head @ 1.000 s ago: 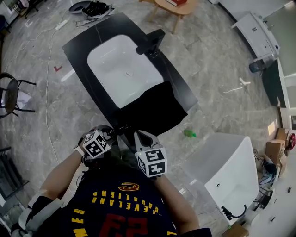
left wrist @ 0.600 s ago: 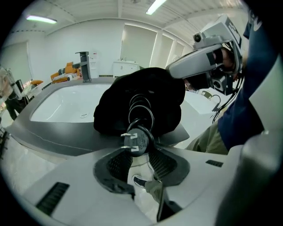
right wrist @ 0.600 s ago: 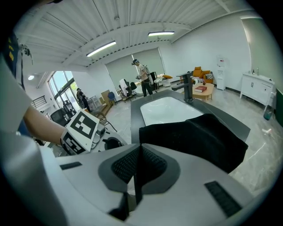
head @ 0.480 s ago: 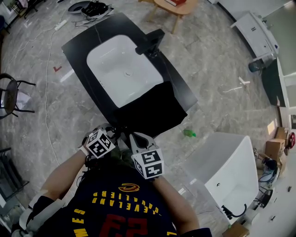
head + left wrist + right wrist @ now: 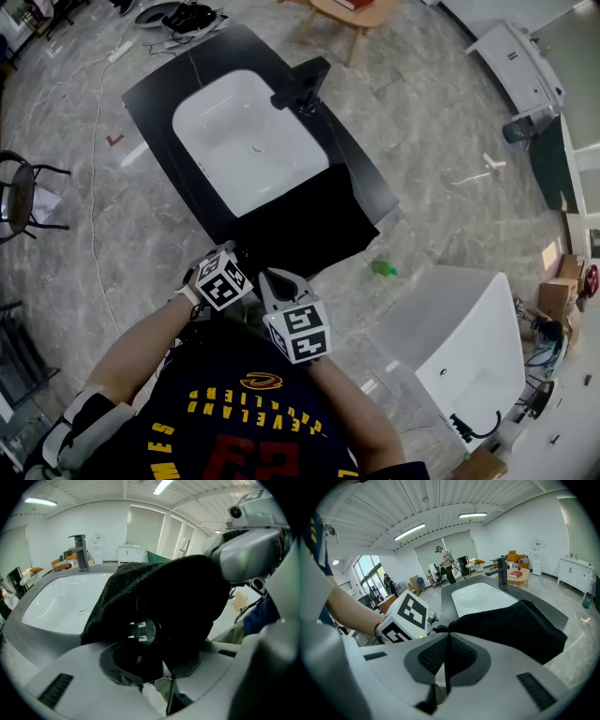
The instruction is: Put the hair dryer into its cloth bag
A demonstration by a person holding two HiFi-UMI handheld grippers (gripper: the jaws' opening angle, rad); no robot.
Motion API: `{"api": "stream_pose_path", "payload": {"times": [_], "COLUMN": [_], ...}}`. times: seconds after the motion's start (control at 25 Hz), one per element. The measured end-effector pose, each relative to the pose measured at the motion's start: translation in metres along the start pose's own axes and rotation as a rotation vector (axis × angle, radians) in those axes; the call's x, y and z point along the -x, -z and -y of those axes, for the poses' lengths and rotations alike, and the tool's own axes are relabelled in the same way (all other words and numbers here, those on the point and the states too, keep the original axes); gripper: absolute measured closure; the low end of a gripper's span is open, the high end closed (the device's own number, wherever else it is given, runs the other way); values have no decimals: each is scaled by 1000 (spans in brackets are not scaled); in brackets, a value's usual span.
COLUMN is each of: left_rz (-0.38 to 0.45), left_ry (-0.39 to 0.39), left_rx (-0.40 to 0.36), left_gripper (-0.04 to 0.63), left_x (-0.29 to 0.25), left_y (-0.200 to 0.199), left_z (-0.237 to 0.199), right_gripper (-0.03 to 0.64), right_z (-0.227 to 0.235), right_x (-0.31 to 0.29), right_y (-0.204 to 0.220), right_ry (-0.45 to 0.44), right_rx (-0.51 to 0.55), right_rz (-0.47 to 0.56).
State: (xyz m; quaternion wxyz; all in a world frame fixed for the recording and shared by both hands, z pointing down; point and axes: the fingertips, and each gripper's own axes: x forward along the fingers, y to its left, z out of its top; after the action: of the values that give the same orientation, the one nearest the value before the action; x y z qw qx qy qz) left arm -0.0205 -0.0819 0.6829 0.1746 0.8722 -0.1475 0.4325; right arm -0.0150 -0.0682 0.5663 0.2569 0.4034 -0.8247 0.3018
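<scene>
Fingers (image 5: 112, 660) of the left gripper (image 5: 147, 651), just drawn closer, clamp the hair dryer's plug (image 5: 140, 631) at the cloth bag (image 5: 178, 592), whose edge the right gripper's (image 5: 446, 641) shut fingers (image 5: 461, 656) pinch beside the sink (image 5: 248, 141).

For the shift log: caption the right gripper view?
Right gripper shut on the black cloth bag, white sink behind.
</scene>
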Motion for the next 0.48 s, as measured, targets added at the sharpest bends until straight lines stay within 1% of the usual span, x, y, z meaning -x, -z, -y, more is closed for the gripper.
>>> {"api": "stream_pose_path", "payload": {"times": [0.16,0.36,0.48], "left_rz": [7,11,28], "left_ry": [3,6,16], "left_rx": [18,14,21], "left_gripper": [477,476,474], "left_x": [-6,-14,-17], "left_y": [-7,-12,-15], "left_z": [0,1,2], "right_gripper": [603,603,603], "right_z": [-1,4,6], "right_x": [1,2,2], "right_y": [3,4,4], "right_ry": [-2,5,4], "right_rx": [-3,-13,-18], "right_rz": [-1,-1,-3]}}
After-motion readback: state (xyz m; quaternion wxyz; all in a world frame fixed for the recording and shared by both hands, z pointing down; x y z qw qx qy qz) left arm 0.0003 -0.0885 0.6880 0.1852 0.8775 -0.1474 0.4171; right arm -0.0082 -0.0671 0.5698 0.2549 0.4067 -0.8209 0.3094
